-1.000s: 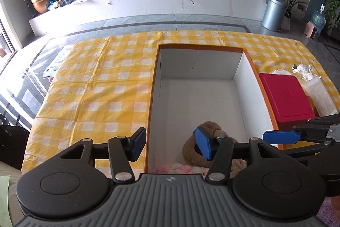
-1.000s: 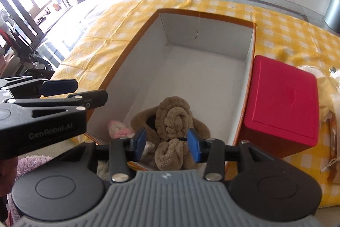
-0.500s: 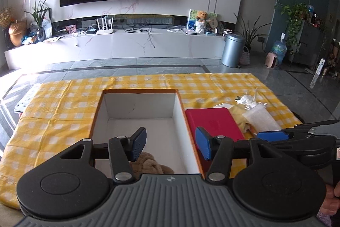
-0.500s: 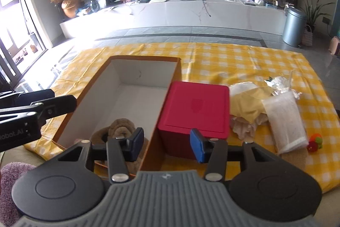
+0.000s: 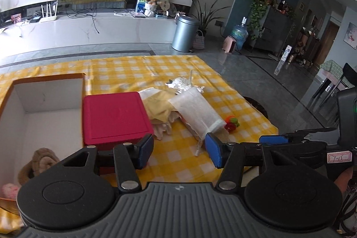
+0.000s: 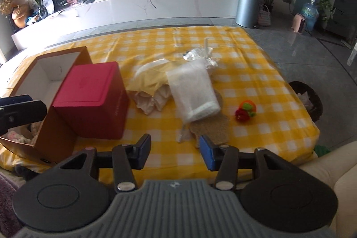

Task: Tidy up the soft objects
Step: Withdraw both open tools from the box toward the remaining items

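Both wrist views have swung right since 1 s ago: back then they looked down into the open box w/ the right gripper's pads either side of the brown plush; now they face the pile on the yellow checked cloth [image 6: 256, 55], and both grippers are backed off. Left gripper [image 5: 179, 154] has its blue pads spread wide w/ nothing between them; right gripper [image 6: 175, 152] is likewise spread and empty, hovering over the cloth's near edge. Brown plush [image 5: 39, 162] sits in the near left corner of the white-lined cardboard box [image 5: 48, 93], curly and tan, lumpy in shape, w/ a pink fluffy item [image 5: 9, 190] just beside it (only a sliver shows in the right view). Red box [image 6: 93, 102] stands touching the cardboard box's right wall. Right of it lies the soft pile: a pale yellow cloth [image 6: 148, 79] crumpled over cream fabric, and a white translucent pouch [image 6: 193, 93] lying across it, its near end over a tan flat mat [image 6: 214, 128]. Crinkled clear plastic [image 6: 198, 56] sits at the pouch's far end. Small red, orange and green knitted toy [image 6: 244, 110] lies alone on the cloth, near the pouch but apart from it.
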Demonstrator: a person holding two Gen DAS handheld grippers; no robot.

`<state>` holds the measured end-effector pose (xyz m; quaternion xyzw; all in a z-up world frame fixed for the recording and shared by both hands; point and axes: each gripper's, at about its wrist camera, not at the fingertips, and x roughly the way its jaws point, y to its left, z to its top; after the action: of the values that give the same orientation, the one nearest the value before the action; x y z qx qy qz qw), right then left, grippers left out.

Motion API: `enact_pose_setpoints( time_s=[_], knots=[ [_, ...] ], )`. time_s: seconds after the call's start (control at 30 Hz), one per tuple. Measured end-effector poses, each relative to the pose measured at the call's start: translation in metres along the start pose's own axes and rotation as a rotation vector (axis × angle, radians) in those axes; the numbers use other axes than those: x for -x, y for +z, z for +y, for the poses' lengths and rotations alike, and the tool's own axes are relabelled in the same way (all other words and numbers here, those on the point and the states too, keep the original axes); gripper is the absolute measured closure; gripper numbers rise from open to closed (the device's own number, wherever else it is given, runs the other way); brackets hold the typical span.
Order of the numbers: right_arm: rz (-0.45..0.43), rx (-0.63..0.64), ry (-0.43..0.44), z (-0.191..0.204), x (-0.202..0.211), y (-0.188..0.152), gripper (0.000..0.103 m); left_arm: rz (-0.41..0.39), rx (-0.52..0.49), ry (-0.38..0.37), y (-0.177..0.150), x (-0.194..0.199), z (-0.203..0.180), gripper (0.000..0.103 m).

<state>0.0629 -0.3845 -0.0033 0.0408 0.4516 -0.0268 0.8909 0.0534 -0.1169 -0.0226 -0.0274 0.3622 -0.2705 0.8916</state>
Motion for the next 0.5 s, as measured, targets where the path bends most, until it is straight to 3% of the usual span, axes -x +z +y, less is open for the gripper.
enact_pose_setpoints(
  time_s=[0.23,0.5],
  knots=[
    [0.051,-0.053,-0.085,-0.059,-0.023,-0.013,0.055,0.053,0.005,-0.055,-0.006,-0.057,-0.028,0.040],
    [0.099,-0.093,-0.095,-0.089,-0.060,-0.009,0.054,0.117,0.028,-0.044,-0.006,-0.114,-0.038,0.040]
  ],
)
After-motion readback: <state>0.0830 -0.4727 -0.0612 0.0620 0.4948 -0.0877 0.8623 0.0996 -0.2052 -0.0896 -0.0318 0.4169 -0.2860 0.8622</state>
